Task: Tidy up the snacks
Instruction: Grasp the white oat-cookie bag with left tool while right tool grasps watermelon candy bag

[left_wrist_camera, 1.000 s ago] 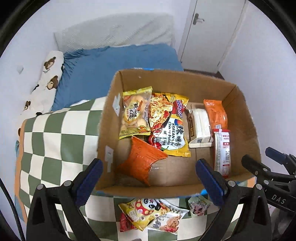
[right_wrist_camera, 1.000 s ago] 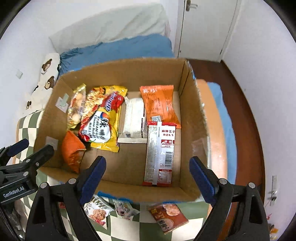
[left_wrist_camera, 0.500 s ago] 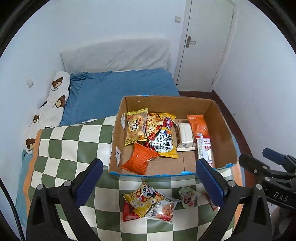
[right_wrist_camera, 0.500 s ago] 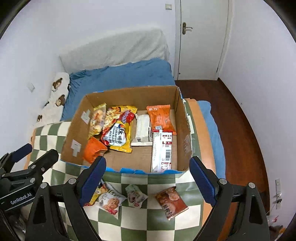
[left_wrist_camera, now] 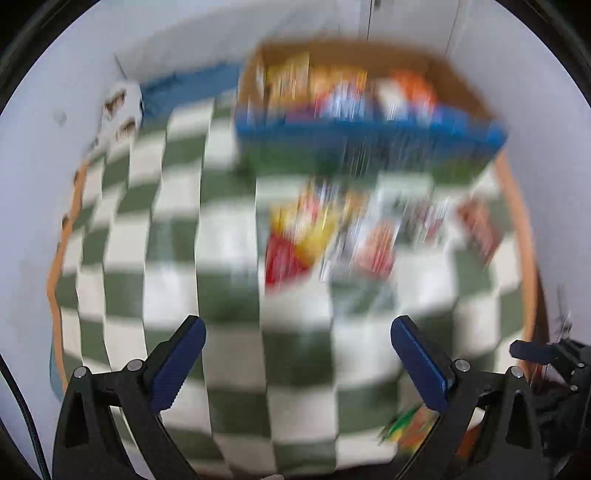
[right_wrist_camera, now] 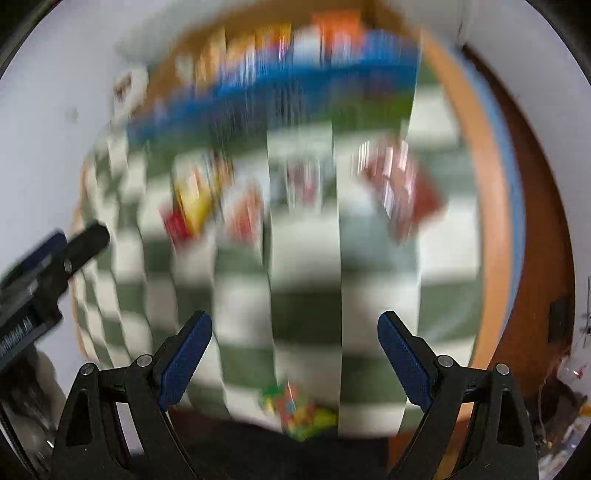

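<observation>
Both views are smeared by motion. A cardboard box (left_wrist_camera: 454,79) with snack packets inside stands at the far edge of a green-and-white checked cloth (left_wrist_camera: 177,258); the box (right_wrist_camera: 173,70) also shows in the right wrist view. Loose snack packets (left_wrist_camera: 306,229) lie on the cloth in front of it, with a reddish packet (right_wrist_camera: 410,195) off to the right. A green and orange packet (right_wrist_camera: 295,410) lies near the front edge. My left gripper (left_wrist_camera: 297,336) is open over bare cloth, holding nothing. My right gripper (right_wrist_camera: 293,332) is open too, with nothing between its fingers.
White walls close in on the left and back. An orange cloth border (right_wrist_camera: 476,184) and a brown floor (right_wrist_camera: 543,236) run along the right. A door (left_wrist_camera: 410,14) stands behind the box. The other gripper shows at each view's side.
Both grippers have pulled back from the box toward the near edge of the cloth and tipped further down. The box now sits near the top of each view. Both stay open.
</observation>
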`<state>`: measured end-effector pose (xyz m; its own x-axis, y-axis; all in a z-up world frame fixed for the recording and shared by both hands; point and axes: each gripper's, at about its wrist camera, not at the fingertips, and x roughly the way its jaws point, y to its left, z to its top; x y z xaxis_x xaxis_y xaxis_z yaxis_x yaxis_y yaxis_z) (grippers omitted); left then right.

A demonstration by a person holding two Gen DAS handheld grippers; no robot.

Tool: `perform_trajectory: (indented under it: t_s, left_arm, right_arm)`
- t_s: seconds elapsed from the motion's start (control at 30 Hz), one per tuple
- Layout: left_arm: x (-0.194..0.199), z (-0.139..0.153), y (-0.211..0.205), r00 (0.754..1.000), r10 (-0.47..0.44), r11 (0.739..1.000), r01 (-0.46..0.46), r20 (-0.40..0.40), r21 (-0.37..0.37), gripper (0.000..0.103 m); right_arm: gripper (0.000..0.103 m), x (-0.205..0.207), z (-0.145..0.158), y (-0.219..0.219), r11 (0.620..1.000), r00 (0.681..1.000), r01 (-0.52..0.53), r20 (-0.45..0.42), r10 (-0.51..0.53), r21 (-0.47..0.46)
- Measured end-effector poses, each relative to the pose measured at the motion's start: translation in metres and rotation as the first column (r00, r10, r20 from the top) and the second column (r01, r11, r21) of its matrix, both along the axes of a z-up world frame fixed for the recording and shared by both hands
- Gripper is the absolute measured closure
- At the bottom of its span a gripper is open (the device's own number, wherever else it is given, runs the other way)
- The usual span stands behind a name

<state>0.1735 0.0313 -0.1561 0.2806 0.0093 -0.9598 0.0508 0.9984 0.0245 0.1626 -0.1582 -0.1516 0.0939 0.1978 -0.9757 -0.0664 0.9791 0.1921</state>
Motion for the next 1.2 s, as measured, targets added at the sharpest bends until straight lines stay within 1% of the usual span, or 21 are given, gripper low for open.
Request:
perform_trajectory:
  t_s: [0.07, 0.1, 0.13, 0.23, 0.33, 0.4, 0.43, 0.47, 0.5, 0.53, 0.57, 0.6, 0.67, 0.73, 0.8, 0.87, 0.93, 0.97, 1.03, 1.17, 1.2]
  left_arm:
    - [-0.015, -0.026, 0.005, 0.998, 0.005, 1.0, -0.004, -0.066, 0.018, 0.0]
    - [-0.022, -0.036, 0.007, 0.996, 0.009, 1.0, -0.007, -0.09, 0.026, 0.0]
    - [-0.03, -0.048, 0.01, 0.993, 0.013, 0.999, -0.008, -0.114, 0.041, 0.0]
    - [-0.047, -0.074, 0.021, 0.985, 0.034, 0.997, -0.024, -0.167, 0.067, 0.0]
    - [-0.054, -0.084, 0.03, 0.98, 0.059, 0.996, -0.045, -0.188, 0.077, 0.0]
    - [-0.055, -0.082, 0.034, 0.982, 0.07, 0.995, -0.056, -0.177, 0.083, 0.0]
    - [-0.054, -0.081, 0.035, 0.983, 0.068, 0.995, -0.054, -0.17, 0.087, 0.0]
    - [-0.052, -0.078, 0.035, 0.986, 0.066, 0.994, -0.052, -0.155, 0.093, 0.0]
    - [-0.049, -0.073, 0.035, 0.989, 0.061, 0.994, -0.048, -0.134, 0.098, 0.0]
    - [-0.045, -0.068, 0.035, 0.992, 0.054, 0.994, -0.043, -0.114, 0.102, 0.0]
    - [-0.039, -0.062, 0.035, 0.994, 0.05, 0.994, -0.04, -0.092, 0.106, 0.0]
    - [-0.035, -0.059, 0.036, 0.996, 0.05, 0.994, -0.041, -0.08, 0.104, 0.0]
    - [-0.017, -0.045, 0.034, 0.998, 0.054, 0.995, -0.05, -0.039, 0.088, 0.0]
    - [0.001, -0.033, 0.029, 0.999, 0.04, 0.997, -0.04, -0.004, 0.069, 0.0]
    - [0.024, -0.022, 0.02, 1.0, 0.004, 0.998, -0.005, 0.019, 0.062, 0.0]
    - [0.047, -0.023, 0.006, 0.999, -0.038, 0.999, 0.038, -0.007, 0.0, 0.0]
    - [0.067, -0.03, -0.015, 0.995, -0.077, 0.991, 0.07, -0.061, -0.114, 0.0]
    - [0.075, -0.035, -0.025, 0.993, -0.093, 0.987, 0.081, -0.079, -0.14, 0.0]
    - [0.092, -0.048, -0.044, 0.985, -0.125, 0.979, 0.104, -0.117, -0.173, 0.0]
    - [0.124, -0.081, -0.074, 0.968, -0.147, 0.98, 0.116, -0.203, -0.159, 0.0]
    - [0.129, -0.087, -0.078, 0.965, -0.15, 0.98, 0.118, -0.213, -0.158, 0.0]
  right_arm:
    - [0.01, -0.025, -0.032, 0.016, 0.994, 0.991, -0.104, -0.085, 0.101, -0.023]
    - [0.01, -0.034, -0.042, 0.023, 0.988, 0.984, -0.149, -0.108, 0.144, -0.043]
    - [0.01, -0.045, -0.054, 0.033, 0.975, 0.971, -0.212, -0.133, 0.201, -0.073]
    - [0.01, -0.067, -0.086, 0.053, 0.934, 0.933, -0.332, -0.192, 0.305, -0.128]
    - [0.01, -0.079, -0.119, 0.063, 0.902, 0.904, -0.395, -0.245, 0.349, -0.172]
    - [0.011, -0.085, -0.132, 0.068, 0.881, 0.897, -0.422, -0.241, 0.37, -0.216]
    - [0.014, -0.089, -0.136, 0.071, 0.861, 0.895, -0.437, -0.227, 0.385, -0.26]
    - [0.024, -0.091, -0.137, 0.073, 0.849, 0.897, -0.438, -0.21, 0.39, -0.296]
    - [0.038, -0.092, -0.136, 0.073, 0.849, 0.902, -0.43, -0.192, 0.388, -0.307]
    - [0.044, -0.09, -0.134, 0.071, 0.858, 0.91, -0.413, -0.175, 0.376, -0.305]
    - [0.048, -0.085, -0.127, 0.065, 0.888, 0.929, -0.367, -0.156, 0.335, -0.277]
    - [0.048, -0.08, -0.121, 0.059, 0.915, 0.945, -0.321, -0.141, 0.294, -0.243]
    - [0.048, -0.066, -0.107, 0.043, 0.956, 0.974, -0.22, -0.101, 0.204, -0.191]
    - [0.048, -0.052, -0.094, 0.03, 0.976, 0.989, -0.142, -0.06, 0.134, -0.167]
    - [0.048, -0.032, -0.085, 0.013, 0.993, 0.998, -0.044, -0.047, 0.039, -0.108]
    - [0.048, -0.015, -0.079, -0.003, 0.998, 0.998, 0.04, -0.041, -0.043, -0.053]
    - [0.048, 0.003, -0.075, -0.018, 0.994, 0.994, 0.105, -0.032, -0.105, -0.026]
    - [0.048, 0.009, -0.075, -0.023, 0.992, 0.992, 0.122, -0.034, -0.122, -0.016]
    - [0.048, 0.019, -0.076, -0.034, 0.988, 0.987, 0.156, -0.044, -0.156, 0.002]
    - [0.048, 0.037, -0.074, -0.051, 0.983, 0.981, 0.183, -0.058, -0.183, -0.002]
    - [0.048, 0.047, -0.074, -0.053, 0.983, 0.981, 0.183, -0.065, -0.183, -0.004]
